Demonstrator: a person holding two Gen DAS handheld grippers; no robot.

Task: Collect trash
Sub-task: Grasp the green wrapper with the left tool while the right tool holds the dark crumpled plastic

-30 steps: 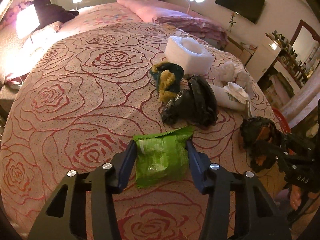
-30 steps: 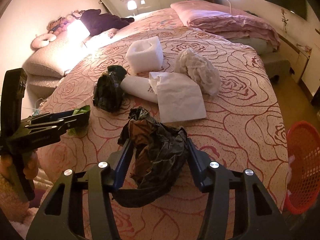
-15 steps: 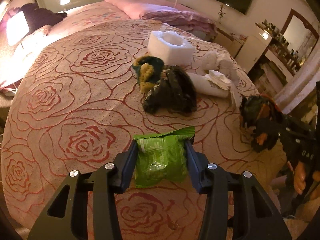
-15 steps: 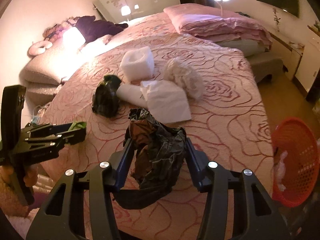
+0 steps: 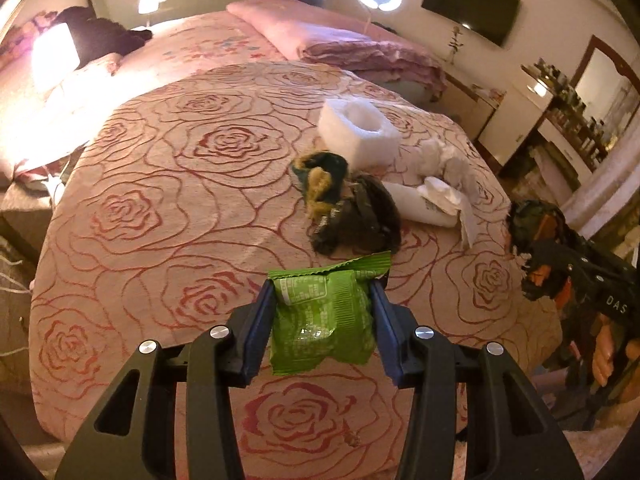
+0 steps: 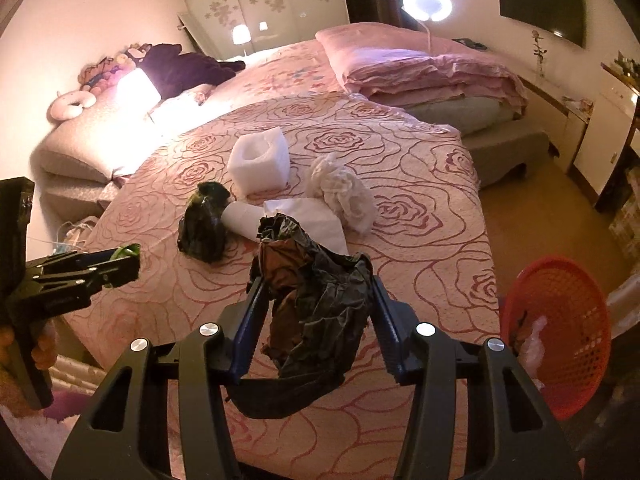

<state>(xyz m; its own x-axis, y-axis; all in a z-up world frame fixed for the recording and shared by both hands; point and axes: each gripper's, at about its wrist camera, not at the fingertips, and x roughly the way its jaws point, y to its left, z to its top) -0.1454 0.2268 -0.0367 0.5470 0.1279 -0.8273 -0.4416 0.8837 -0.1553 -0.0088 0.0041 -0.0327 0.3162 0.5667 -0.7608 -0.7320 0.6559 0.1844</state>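
Observation:
My left gripper [image 5: 323, 292] is shut on a green snack wrapper [image 5: 324, 316], lifted above the rose-patterned bedspread [image 5: 160, 208]. My right gripper [image 6: 314, 292] is shut on a crumpled dark plastic bag [image 6: 316, 304], also held over the bed. More trash lies mid-bed: a black crumpled bag [image 5: 360, 216] [image 6: 202, 226], a green and yellow scrap [image 5: 320, 178], a white foam block [image 5: 358, 132] [image 6: 260, 164], a white paper roll with tissue [image 5: 432, 200] [image 6: 296, 216] and a wad of white paper [image 6: 344, 192]. In the right wrist view the left gripper [image 6: 120, 264] shows at the left edge.
A red mesh basket [image 6: 560, 320] stands on the floor to the right of the bed, with some white trash inside. Folded pink quilts [image 6: 420, 68] lie at the bed's far end. Cabinets [image 5: 520, 120] line the right wall. A person's hand [image 5: 608, 352] holds the right gripper.
Both grippers have risen with their loads, so the bed looks farther below. The red basket has come more fully into the right wrist view. Neither grip has changed.

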